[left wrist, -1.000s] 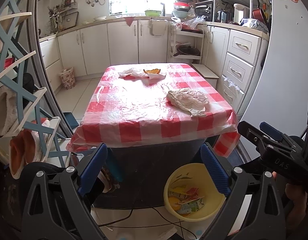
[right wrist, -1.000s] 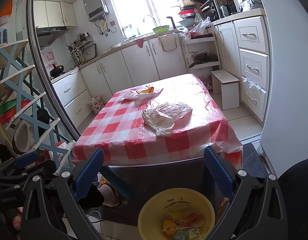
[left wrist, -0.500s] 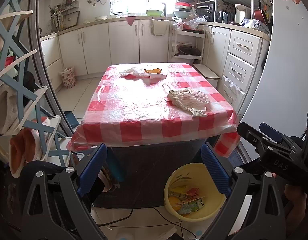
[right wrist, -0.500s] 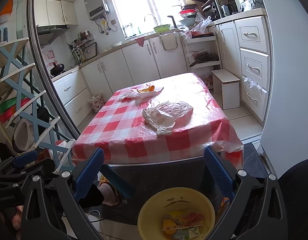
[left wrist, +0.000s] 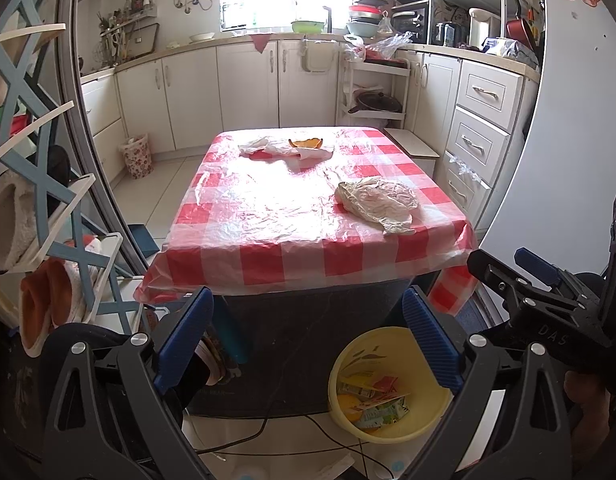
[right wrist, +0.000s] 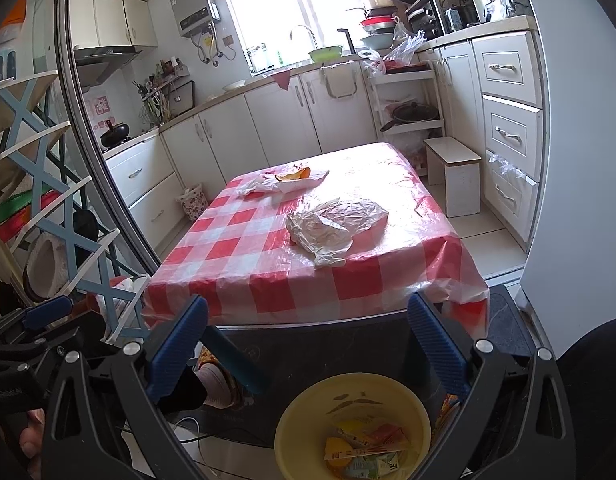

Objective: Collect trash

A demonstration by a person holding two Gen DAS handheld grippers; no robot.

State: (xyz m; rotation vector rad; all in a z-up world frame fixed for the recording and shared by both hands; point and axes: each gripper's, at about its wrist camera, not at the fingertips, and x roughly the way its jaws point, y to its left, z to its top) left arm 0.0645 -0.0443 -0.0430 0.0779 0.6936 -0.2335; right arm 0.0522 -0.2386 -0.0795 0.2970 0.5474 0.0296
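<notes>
the left claw (left wrist: 306, 338) is held wide apart with nothing between its blue pads, and it is poised in front of the near edge of the worktop (left wrist: 268, 248), above the floor. the right claw (right wrist: 304, 342) is likewise spread wide and empty, held just beside the left one and aimed at the same worktop; each claw can be seen at the edge of the other's view.

directly below both claws, on the floor against the dark base of the worktop, a yellow bin (right wrist: 308, 408) is seen. some trash has already been collected in it: a green-and-white carton (right wrist: 372, 462), a few red and yellow wrappers (left wrist: 382, 385) and something yellow, so part of the task is judged to be done.

farther out, on the red-and-white checked plastic cloth, two lots of trash are left. a crumpled plastic bag (left wrist: 378, 202) lies on the right side of the worktop, near the front edge and closest to the right claw. at the far end, crumpled white paper (left wrist: 308, 151) is spread out with an orange peel (left wrist: 305, 143) resting on it. neither has been touched yet. roughly half of the job is judged to remain, with the bag as the likely next pick.
</notes>
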